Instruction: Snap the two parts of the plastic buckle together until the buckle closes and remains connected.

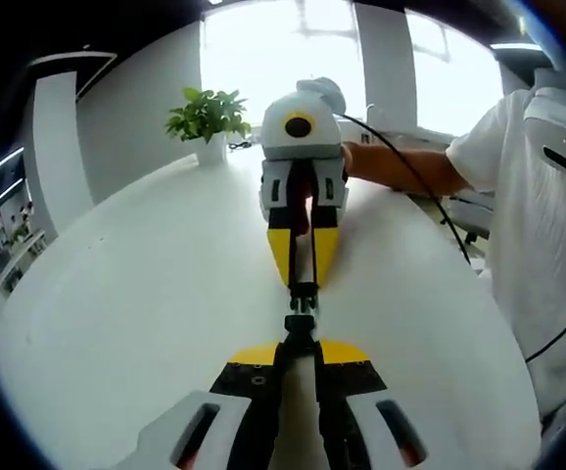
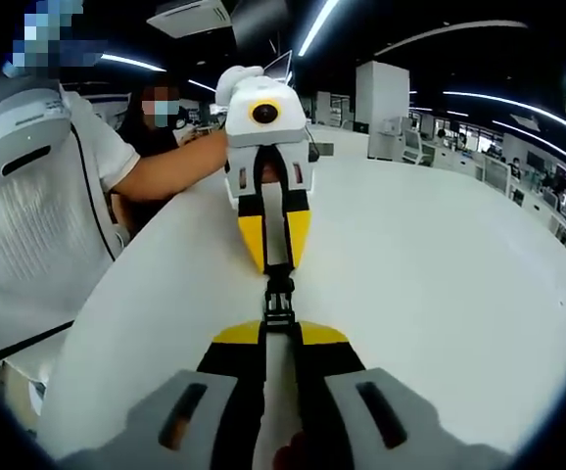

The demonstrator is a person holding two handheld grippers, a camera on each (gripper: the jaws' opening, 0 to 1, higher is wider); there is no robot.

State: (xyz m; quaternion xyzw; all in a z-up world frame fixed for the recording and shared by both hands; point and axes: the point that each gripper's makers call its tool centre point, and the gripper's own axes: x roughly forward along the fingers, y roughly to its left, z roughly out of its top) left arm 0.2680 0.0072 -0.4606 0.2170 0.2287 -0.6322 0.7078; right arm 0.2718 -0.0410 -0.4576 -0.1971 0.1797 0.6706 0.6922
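Left gripper view: left tool (image 1: 300, 345) rises from 6 o'clock, jaws narrow, pinched on one half of the black buckle (image 1: 303, 311). Right tool (image 1: 303, 277) faces it head-on from 12 o'clock, yellow tips pointing down the frame, also narrow and clamped on the other buckle half. Both tools lie on one line, tip to tip, buckle between them just over the white desk (image 1: 146, 313). Whether the halves are fully latched can't be told; they meet w/ no clear gap. A bare forearm (image 1: 400, 168) runs in from 2 o'clock behind the right tool, elbow toward a white sleeve (image 1: 498, 147); a black cable (image 1: 410, 171) arcs over it. Small potted plant (image 1: 208, 119) sits on the desk at 11 o'clock, well apart.

Right gripper view: same pose mirrored. Right tool (image 2: 279, 328) comes up from 6 o'clock, jaws close together on the buckle (image 2: 279, 297); left tool (image 2: 274, 266) opposes from 12 o'clock, its tips on the buckle's far end. Person's forearm (image 2: 170, 166) reaches in from 10 o'clock to the left tool's body, roughly level over the desk (image 2: 440, 284). Another person sits behind at 11 o'clock.
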